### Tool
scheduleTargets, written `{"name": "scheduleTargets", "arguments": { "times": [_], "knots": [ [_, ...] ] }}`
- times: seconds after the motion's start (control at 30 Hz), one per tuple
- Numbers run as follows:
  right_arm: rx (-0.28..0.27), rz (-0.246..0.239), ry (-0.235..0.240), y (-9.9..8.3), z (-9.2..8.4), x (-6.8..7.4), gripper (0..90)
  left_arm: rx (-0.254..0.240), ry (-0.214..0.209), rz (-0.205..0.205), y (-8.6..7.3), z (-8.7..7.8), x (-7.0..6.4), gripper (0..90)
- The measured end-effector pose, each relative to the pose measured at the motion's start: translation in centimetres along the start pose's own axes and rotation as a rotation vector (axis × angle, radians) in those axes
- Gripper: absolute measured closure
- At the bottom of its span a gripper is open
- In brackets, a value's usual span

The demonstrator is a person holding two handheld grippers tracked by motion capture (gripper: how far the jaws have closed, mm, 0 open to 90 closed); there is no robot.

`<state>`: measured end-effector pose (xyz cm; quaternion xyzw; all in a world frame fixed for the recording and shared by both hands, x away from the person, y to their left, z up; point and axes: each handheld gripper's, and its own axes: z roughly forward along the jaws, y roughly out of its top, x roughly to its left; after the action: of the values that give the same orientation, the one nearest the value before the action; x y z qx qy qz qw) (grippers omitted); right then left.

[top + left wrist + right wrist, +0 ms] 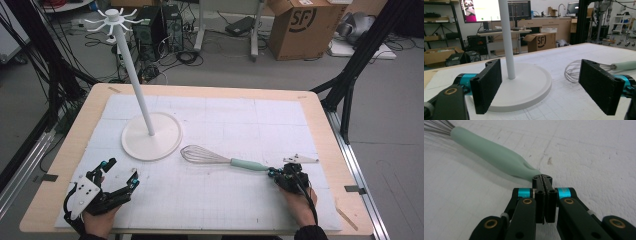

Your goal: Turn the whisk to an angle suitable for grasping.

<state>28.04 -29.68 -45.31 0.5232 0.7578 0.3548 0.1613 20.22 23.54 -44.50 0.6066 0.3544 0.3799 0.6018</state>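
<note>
Whisk (220, 159) lying on the white gridded mat (240, 195) of the wooden table (85, 112), beside the hook stand (145, 127). Right tool (278, 175) clenched at the mint handle's tip, left tool (121, 172) released. Cardboard box (302, 25) and cables on grey floor behind.

A lab or workshop: cardboard boxes (304, 27) and computer towers (159, 25) on a cable-strewn floor, black frame struts (357, 57), monitors (481, 10), shelving (439, 27), a counter with sink tap (560, 8).

Black tool (543, 195) with cyan collars, brass screws, ribbed pads; dark sleeve (310, 233).
</note>
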Motion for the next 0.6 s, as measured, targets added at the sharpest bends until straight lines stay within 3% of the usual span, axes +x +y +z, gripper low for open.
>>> {"name": "scheduleTargets", "arguments": {
  "times": [0.4, 0.43, 0.5, 0.6],
  "knots": [
    [-0.001, 0.009, 0.0, 0.5, 0.5, 0.0, 89.4, -0.002, 0.004, 0.0, 0.0, -0.1, 0.1, 19.4],
    [-0.007, 0.005, -0.03, 0.6, 0.4, -0.2, 89.4, -0.002, 0.005, -0.001, 0.0, -0.1, 0.1, 19.4],
    [-0.028, 0.029, -0.043, 0.6, 0.2, -0.7, 89.4, -0.002, 0.005, 0.0, 0.0, -0.1, 0.1, 19.4],
    [-0.016, 0.042, -0.051, 0.6, 0.3, -1.0, 89.4, -0.003, 0.007, -0.004, 0.0, -0.1, 0.1, 19.4]
  ]
}}
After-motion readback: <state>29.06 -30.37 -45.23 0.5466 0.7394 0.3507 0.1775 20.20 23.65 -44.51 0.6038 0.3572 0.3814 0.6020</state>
